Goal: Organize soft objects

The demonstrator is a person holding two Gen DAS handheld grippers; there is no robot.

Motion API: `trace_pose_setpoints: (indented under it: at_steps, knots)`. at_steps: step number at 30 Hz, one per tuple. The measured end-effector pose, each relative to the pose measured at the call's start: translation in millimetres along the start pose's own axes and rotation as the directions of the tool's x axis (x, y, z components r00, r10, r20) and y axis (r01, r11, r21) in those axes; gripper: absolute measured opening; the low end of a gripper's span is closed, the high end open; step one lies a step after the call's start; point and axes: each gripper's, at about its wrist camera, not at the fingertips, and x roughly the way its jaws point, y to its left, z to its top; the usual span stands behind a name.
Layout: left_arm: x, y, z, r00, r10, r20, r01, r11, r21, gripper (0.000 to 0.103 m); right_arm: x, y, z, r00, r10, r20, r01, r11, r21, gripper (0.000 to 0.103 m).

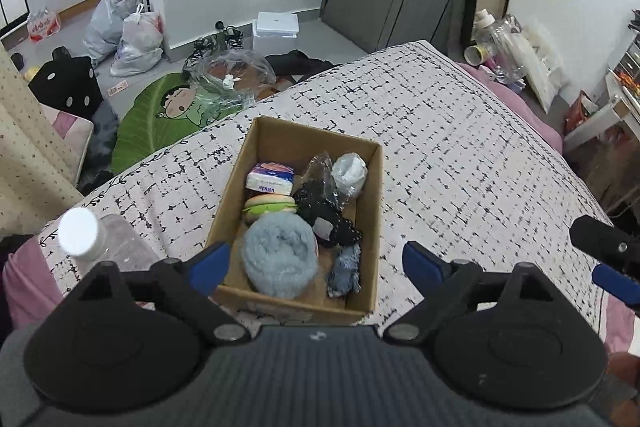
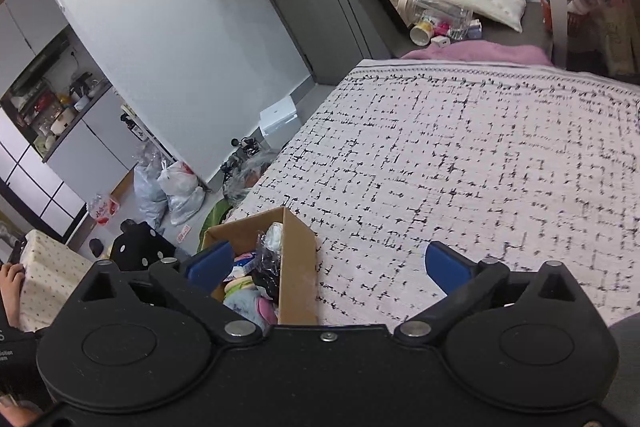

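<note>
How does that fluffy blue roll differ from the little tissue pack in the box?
The fluffy roll is round, pale blue-grey and furry; the tissue pack is boxy, smooth, white with printed wrapping. The roll is much bigger. The roll lies at the near end of the box, the pack toward the far end, a toy burger between them. Both lie along the box's left side.

open cardboard box crowded with soft items, bottle at its left, bare bedspread right
</note>
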Motion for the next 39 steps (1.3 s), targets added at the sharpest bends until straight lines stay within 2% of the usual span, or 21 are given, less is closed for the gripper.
trace_pose_setpoints:
  at_steps: [8, 10, 15, 22, 31, 39]
  knots:
    - [-31.0, -7.5, -13.6, 1.000, -0.006, 0.026, 0.005, 0.999, 0.050, 0.096, -34.7, -2.1, -2.5, 1.000, -0.001, 0.014, 0.002, 0.999, -0.044, 0.103]
    - [-37.1, -9.1, -17.7, 1.000, -0.012, 0.028, 0.010, 0.998, 0.058, 0.100, -40.9, -2.3, -5.6, 1.000, -0.006, 0.014, 0.007, 0.999, -0.052, 0.103]
    - [-50.3, -9.9, -29.4, 0.999, -0.024, 0.029, 0.022, 0.998, 0.056, 0.100, -56.2, -5.3, -14.6, 1.000, -0.013, 0.022, 0.015, 0.998, -0.066, 0.103]
    - [-65.6, -15.1, -47.7, 0.999, -0.026, 0.044, 0.021, 0.994, 0.106, 0.100, -76.7, -8.7, -27.6, 0.999, -0.034, 0.035, 0.037, 0.995, -0.087, 0.103]
    - [-79.1, -19.4, -69.0, 0.997, -0.035, 0.062, 0.025, 0.989, 0.148, 0.101, -87.5, -9.0, -48.3, 0.998, -0.060, 0.014, 0.061, 0.991, -0.122, 0.103]
    - [-89.7, -12.4, -81.4, 0.997, -0.037, 0.071, 0.026, 0.988, 0.149, 0.101, -96.1, -3.4, -59.4, 0.998, -0.066, 0.011, 0.067, 0.986, -0.151, 0.103]
